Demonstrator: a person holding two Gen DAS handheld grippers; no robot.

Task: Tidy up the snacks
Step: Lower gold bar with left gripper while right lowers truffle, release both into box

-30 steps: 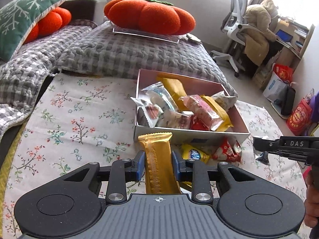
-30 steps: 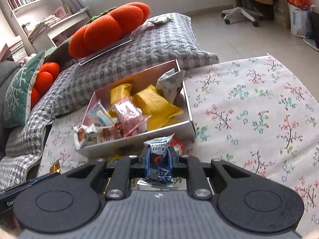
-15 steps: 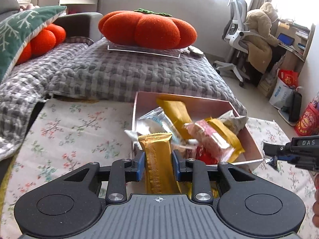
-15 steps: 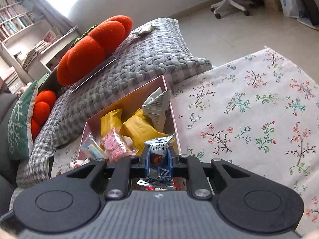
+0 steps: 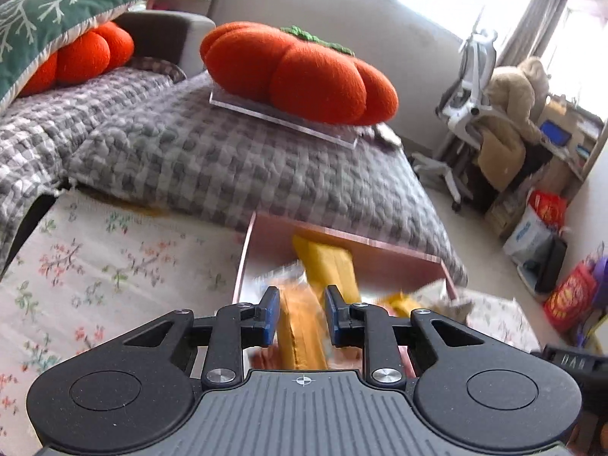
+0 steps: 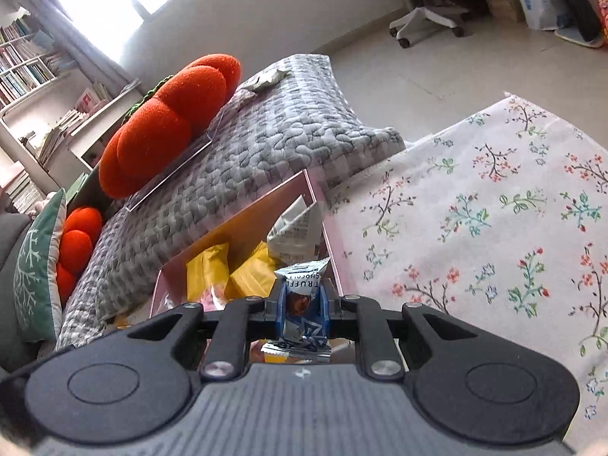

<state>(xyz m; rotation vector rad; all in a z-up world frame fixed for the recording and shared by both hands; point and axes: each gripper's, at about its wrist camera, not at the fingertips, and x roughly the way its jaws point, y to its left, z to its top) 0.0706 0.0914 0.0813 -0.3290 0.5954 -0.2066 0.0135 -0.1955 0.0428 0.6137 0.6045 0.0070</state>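
My left gripper [image 5: 302,313] is over the pink snack box [image 5: 342,237]. A gold wrapped bar [image 5: 300,334] sits between its fingers, blurred; the jaws look slightly wider than the bar. Yellow packets [image 5: 328,266] lie inside the box. My right gripper [image 6: 302,306] is shut on a blue and silver truffle chocolate packet [image 6: 302,300] and holds it above the near end of the pink box [image 6: 266,212], which holds yellow packets [image 6: 207,273] and a grey-white packet [image 6: 298,228].
The box sits on a floral cloth [image 6: 494,209] against a grey quilted cushion [image 5: 228,152]. An orange pumpkin pillow [image 5: 300,72] on a clear tray lies on the cushion. A green pillow [image 5: 41,26] is at left. An office chair [image 5: 475,87] stands at right.
Both grippers have moved forward over the box. The left jaws have widened a little around the gold bar, which now looks blurred. The right gripper still grips the truffle packet.
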